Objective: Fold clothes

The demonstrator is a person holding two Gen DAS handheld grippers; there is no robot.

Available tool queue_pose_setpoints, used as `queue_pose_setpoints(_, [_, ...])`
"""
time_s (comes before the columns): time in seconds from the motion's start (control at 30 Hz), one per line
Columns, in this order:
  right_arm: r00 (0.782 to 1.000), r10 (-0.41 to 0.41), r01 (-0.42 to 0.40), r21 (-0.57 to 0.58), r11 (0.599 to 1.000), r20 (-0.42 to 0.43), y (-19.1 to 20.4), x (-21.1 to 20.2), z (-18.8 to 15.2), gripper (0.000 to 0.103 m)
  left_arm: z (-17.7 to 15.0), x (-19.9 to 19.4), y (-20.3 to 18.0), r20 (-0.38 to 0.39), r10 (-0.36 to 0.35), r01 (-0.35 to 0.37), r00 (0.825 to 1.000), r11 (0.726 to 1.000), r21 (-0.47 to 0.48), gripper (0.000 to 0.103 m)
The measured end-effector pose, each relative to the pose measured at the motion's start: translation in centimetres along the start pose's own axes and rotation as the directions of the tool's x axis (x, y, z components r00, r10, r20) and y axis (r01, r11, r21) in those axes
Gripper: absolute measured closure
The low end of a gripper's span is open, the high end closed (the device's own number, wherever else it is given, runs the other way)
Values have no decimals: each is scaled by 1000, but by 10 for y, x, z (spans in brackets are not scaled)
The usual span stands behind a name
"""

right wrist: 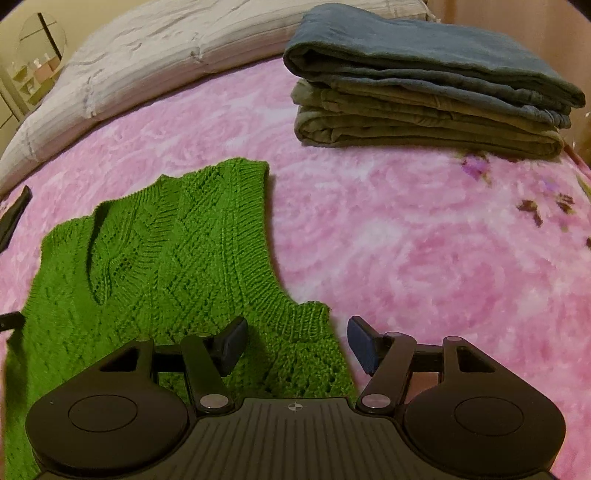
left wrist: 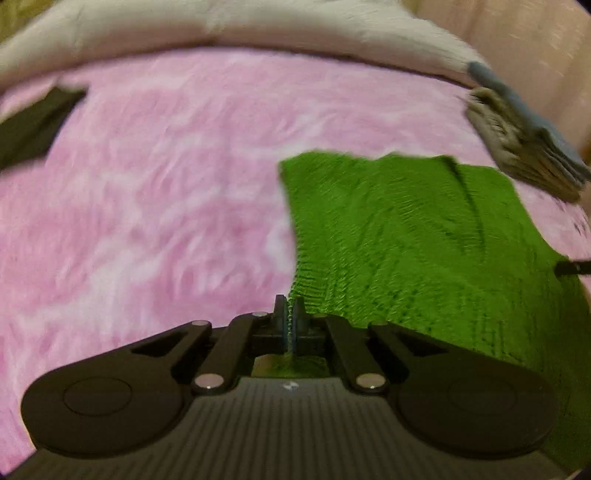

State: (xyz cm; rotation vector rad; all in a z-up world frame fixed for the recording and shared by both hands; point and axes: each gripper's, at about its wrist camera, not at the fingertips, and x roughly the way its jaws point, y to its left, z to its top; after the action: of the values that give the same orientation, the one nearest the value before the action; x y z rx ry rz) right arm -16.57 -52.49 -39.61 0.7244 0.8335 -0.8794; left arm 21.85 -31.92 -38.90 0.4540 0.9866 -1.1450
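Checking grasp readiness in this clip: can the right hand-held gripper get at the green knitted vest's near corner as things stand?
Probably yes. The right hand-held gripper is open, and the green knitted vest has its corner lying flat between the fingers, with nothing on top; the left hand-held gripper grips another edge.

Two claw-mounted fisheyes, low over the bed

The left wrist view looks forward along the left claw (left wrist: 290, 314), close above the blanket (left wrist: 147, 192), with the vest (left wrist: 406, 240) to its right. The right wrist view looks along the right claw (right wrist: 295, 345) from just beside the vest (right wrist: 166, 258), towards the stack (right wrist: 424, 92) beyond it. Both share vest, blanket, stack (left wrist: 524, 136) and pillow (left wrist: 221, 26).
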Motion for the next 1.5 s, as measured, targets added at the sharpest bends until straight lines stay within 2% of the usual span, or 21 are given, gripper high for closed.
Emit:
queue_pose_setpoints(0.13, [1000, 1, -1, -3, 1000, -4, -2, 1, -1, 40, -2, 1, -8, 19, -24, 24, 1000, 1000, -5, 101])
queue_pose_setpoints(0.2, [1000, 3, -3, 3, 1000, -4, -3, 1, -1, 40, 0, -4, -4, 19, -44, 45, 999, 997, -61, 89])
queue_pose_setpoints(0.23, [1000, 5, -5, 9, 1000, -4, -4, 0, -1, 40, -2, -8, 0, 21, -54, 55, 998, 994, -94, 78])
queue_pose_setpoints(0.4, [1000, 7, -7, 23, 1000, -4, -12, -3, 0, 40, -18, -28, 28, 16, -36, 39, 999, 961, -275, 69])
queue_pose_setpoints(0.47, [1000, 13, -13, 38, 999, -3, -17, -2, -1, 40, -27, -28, 35, 1, -76, 72, 997, 938, -339, 70])
queue_pose_setpoints(0.5, [1000, 25, -25, 51, 998, -1, -20, -2, -2, 40, -29, -24, 32, -10, -88, 80, 996, 939, -334, 72])
queue_pose_setpoints(0.57, [998, 68, -68, 74, 995, 1, -24, 0, -3, 42, -33, -17, 27, -32, -110, 94, 993, 942, -323, 98])
queue_pose_setpoints(0.6, [996, 92, -92, 74, 993, -1, -24, 0, -3, 57, -33, -17, 23, -25, -89, 78, 996, 953, -294, 98])
queue_pose_setpoints(0.63, [994, 111, -110, 64, 992, -10, -23, 0, -3, 98, -33, -18, 19, -13, -62, 57, 998, 964, -259, 99])
queue_pose_setpoints(0.73, [999, 48, -48, 19, 999, -15, -21, -1, -5, 97, -39, -18, 21, 11, -20, 22, 1000, 974, -227, 96])
queue_pose_setpoints(0.8, [999, 29, -29, 10, 1000, -13, -22, 0, -5, 96, -40, -17, 20, 14, -13, 16, 1000, 974, -228, 94])
queue_pose_setpoints(0.83, [1000, 16, -16, -4, 1000, -14, -20, -1, -5, 87, -37, -20, 14, 10, 11, -8, 1000, 980, -197, 93])
queue_pose_setpoints(0.87, [999, -31, 31, -43, 999, -6, -13, -4, -4, 56, -34, -25, 8, 20, 50, -46, 999, 985, -165, 91])
queue_pose_setpoints(0.93, [989, -140, 146, -140, 979, 48, 4, -16, -4, 16, -28, -37, -2, 60, 129, -121, 990, 985, -126, 89])
queue_pose_setpoints(1.0, [980, -152, 178, -221, 959, 127, 17, -32, -8, 17, -24, -52, -5, 116, 183, -166, 976, 976, -142, 91])
queue_pose_setpoints(1.03, [980, -134, 167, -244, 955, 146, 23, -38, -9, 17, -22, -57, -8, 130, 171, -152, 977, 978, -145, 91])
queue_pose_setpoints(1.13, [994, -21, 51, -281, 958, 108, 38, -37, -17, 17, -21, -48, -34, 64, 33, -29, 997, 997, -74, 91])
queue_pose_setpoints(1.23, [999, 5, 10, -370, 929, 40, 58, -21, -36, 17, -40, -30, -71, -31, -60, 62, 998, 994, 85, 88])
queue_pose_setpoints(1.3, [1000, -21, 12, -417, 909, -18, 61, -15, -59, 17, -70, -26, -82, -79, -20, 33, 997, 987, 160, 88])
queue_pose_setpoints(1.4, [996, -43, 7, -435, 900, -73, 43, -39, -103, 17, -113, -61, -72, -71, -2, 8, 997, 997, 73, 89])
queue_pose_setpoints(1.5, [987, -55, -14, -416, 909, -153, 16, -83, -145, 17, -157, -101, -71, -117, 74, -65, 990, 995, 76, 89])
